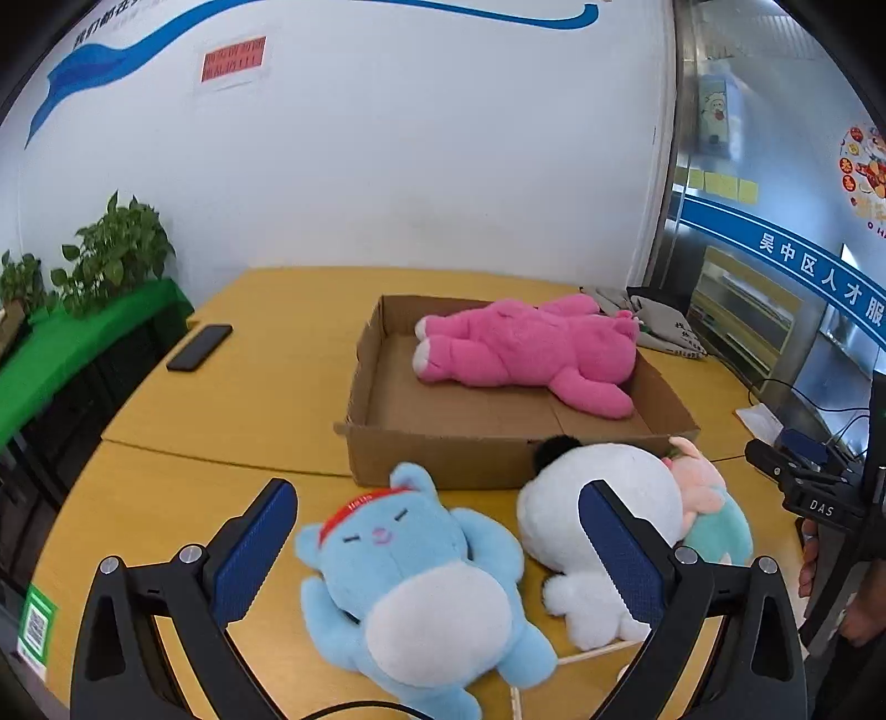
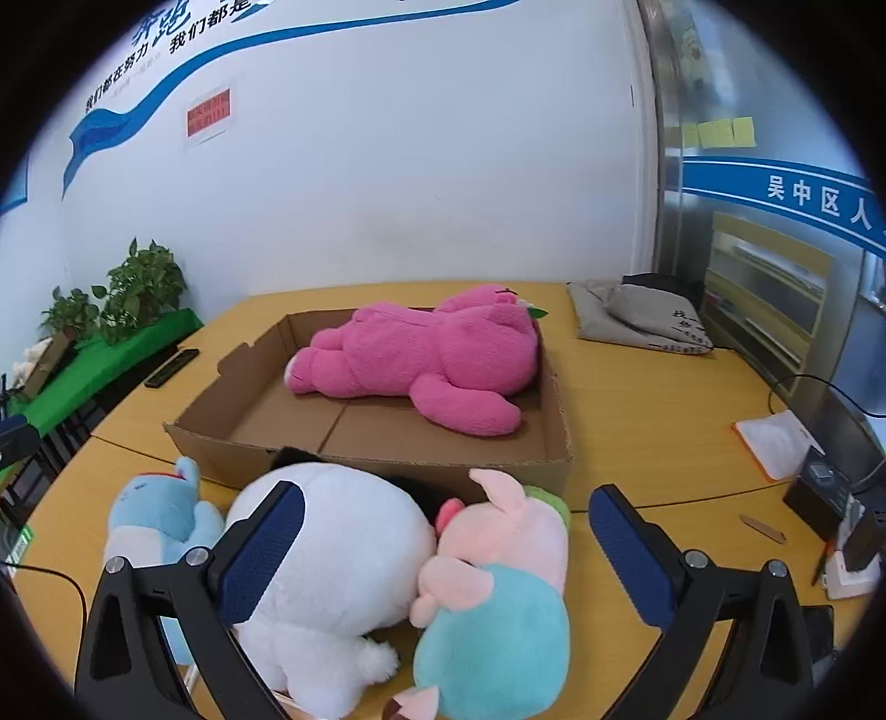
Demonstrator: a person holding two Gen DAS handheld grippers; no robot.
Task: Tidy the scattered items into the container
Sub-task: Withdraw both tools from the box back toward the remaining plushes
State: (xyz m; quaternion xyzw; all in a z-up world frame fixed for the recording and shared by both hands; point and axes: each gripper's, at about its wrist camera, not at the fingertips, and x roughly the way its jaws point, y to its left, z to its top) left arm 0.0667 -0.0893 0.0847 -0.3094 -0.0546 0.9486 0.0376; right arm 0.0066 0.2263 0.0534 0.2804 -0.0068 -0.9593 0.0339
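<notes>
Box (image 1: 443, 451) on yellow table (image 1: 266, 382): pink bear (image 1: 526, 349) inside. Blue toy (image 1: 410, 576), white toy (image 2: 332, 543), pink pig (image 2: 498, 565) outside. Left gripper (image 1: 437, 531), right gripper (image 2: 448, 537): fingers apart, empty.

Office: wall slogans (image 2: 183, 39), glass partition signage (image 1: 819, 277).

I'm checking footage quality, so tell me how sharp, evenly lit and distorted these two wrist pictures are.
Left wrist view: soft even light, faint shadows, the table edge bows strongly, dark fisheye corners. Right wrist view: same flat light, a heavier black vignette ring, and the cardboard box stays sharp while the pig plush nearest the lens looks slightly soft.
</notes>
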